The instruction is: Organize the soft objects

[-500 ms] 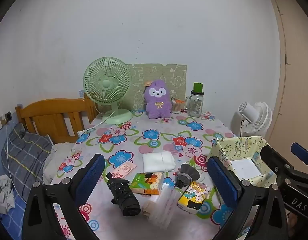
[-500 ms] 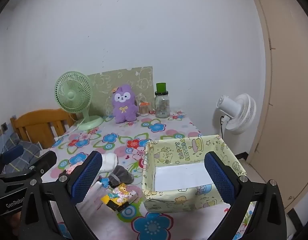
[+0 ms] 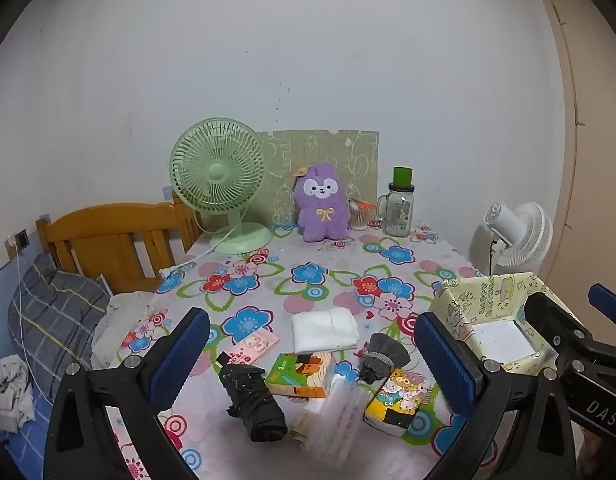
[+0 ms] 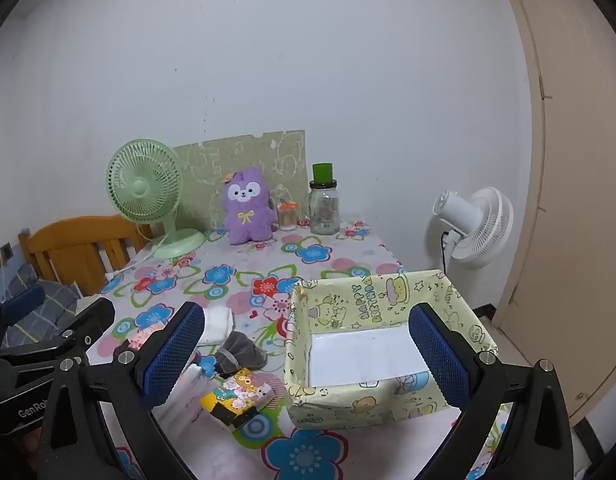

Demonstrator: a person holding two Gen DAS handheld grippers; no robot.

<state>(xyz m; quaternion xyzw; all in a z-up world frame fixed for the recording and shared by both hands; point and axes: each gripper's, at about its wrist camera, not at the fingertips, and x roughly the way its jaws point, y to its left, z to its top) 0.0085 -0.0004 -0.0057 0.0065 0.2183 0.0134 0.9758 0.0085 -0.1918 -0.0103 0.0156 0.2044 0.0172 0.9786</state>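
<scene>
Both grippers hang above the near edge of the table with jaws spread as wide as they go and nothing between the pads: the left gripper (image 3: 312, 360) over the scatter of small items, the right gripper (image 4: 305, 354) over the box. Against the pictures from half a second ago, neither view has shifted and no item has moved, so nothing has been picked up and the sorting, as I judge it, has not begun.

Largest of the task's things is the yellow cartoon-print box (image 4: 372, 300) at the near right of the flowered table (image 3: 396, 256), open-topped, with only a white sheet on its floor; it reads as the likely container. The purple plush toy (image 3: 323, 204) sits upright at the far side, between the green fan (image 3: 219, 176) and a glass jar (image 3: 399, 210), well apart from the box.

The near cluster lies left of the box:
- a folded white cloth (image 3: 324, 329), flat, on the far side of the cluster
- a black rolled bundle (image 3: 251, 404), lying crosswise at the near left
- a green and orange tissue pack (image 3: 301, 374) just right of it
- a yellow cartoon tissue pack (image 3: 400, 400), nearest the box
- a clear-wrapped pack (image 3: 332, 416) between those two packs
- a pink pack (image 3: 253, 346)
- a small grey pouch (image 3: 382, 356), crumpled, just beyond the yellow pack

All look limp and easily squashed.
</scene>
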